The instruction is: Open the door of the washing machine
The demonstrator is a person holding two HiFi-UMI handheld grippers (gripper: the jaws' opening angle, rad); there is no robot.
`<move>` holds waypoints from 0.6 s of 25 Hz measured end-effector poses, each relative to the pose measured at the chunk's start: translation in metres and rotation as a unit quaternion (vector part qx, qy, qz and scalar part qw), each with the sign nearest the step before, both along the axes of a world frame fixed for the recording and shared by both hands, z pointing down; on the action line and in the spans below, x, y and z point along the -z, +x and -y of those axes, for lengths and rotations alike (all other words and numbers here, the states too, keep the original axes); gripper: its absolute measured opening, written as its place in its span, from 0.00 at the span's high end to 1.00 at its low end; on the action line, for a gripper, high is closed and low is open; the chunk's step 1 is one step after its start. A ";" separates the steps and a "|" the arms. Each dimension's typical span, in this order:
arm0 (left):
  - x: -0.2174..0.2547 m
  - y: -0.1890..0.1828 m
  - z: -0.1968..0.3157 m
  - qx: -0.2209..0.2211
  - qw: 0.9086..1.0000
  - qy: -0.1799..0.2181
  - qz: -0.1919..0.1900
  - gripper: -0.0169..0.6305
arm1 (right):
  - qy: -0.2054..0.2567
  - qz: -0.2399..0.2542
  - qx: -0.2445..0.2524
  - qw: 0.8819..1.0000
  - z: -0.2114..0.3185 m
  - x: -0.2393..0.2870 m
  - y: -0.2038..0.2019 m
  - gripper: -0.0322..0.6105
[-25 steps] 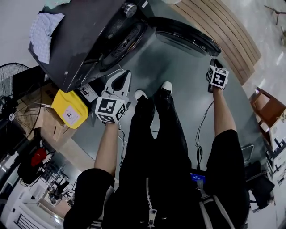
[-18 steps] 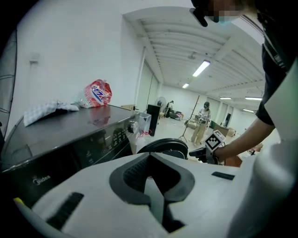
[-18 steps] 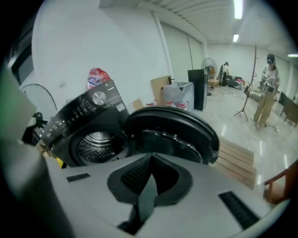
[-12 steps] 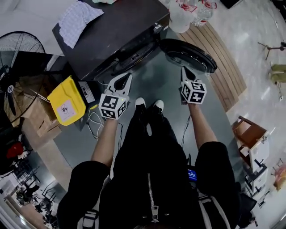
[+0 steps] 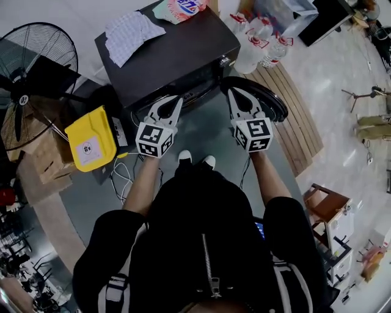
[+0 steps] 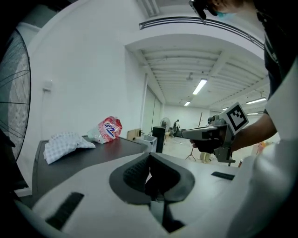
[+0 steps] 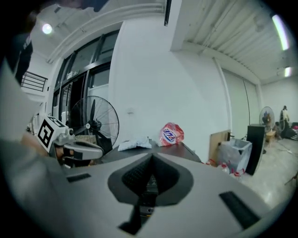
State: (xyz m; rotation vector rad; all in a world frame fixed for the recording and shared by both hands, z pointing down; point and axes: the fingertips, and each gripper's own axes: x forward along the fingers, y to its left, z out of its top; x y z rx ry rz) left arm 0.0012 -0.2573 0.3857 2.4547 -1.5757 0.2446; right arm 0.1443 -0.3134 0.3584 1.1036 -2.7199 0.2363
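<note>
The dark washing machine [image 5: 177,58] stands below me, and its round door [image 5: 272,101] hangs swung open to the right of its front. My left gripper [image 5: 176,99] is held in the air over the machine's front edge, its fingertips together with nothing between them. My right gripper [image 5: 233,92] hovers over the open door's near rim, also shut and empty. The left gripper view shows the closed tips [image 6: 149,155] level with the machine's top [image 6: 79,160], with the right gripper [image 6: 186,135] alongside. In the right gripper view its own closed tips [image 7: 151,155] face the top, and the left gripper [image 7: 95,149] shows at left.
A checked cloth [image 5: 131,33] and a detergent bag [image 5: 183,7] lie on the machine's top. A yellow container [image 5: 91,139], a fan [image 5: 36,61] and loose cables [image 5: 125,174] are at left. Water bottles [image 5: 256,30] and a wooden slatted platform [image 5: 299,116] are at right.
Both grippers have risen well above the floor. The right one swung in from the far right to over the door, beside the left. The machine now looks smaller and further below.
</note>
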 end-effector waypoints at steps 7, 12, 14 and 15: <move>0.021 -0.012 -0.006 0.007 1.000 0.024 -0.001 0.97 | 0.021 0.014 0.006 1.000 -0.017 0.027 -0.010 0.96; 0.025 -0.018 -0.010 0.005 1.000 0.026 0.002 0.97 | 0.023 0.017 0.002 1.000 -0.022 0.030 -0.012 0.96; 0.027 -0.020 -0.010 0.004 1.000 0.028 0.001 0.97 | 0.022 0.017 0.003 1.000 -0.023 0.030 -0.014 0.96; 0.027 -0.021 -0.010 0.004 1.000 0.029 0.000 0.97 | 0.022 0.016 0.003 1.000 -0.023 0.030 -0.015 0.96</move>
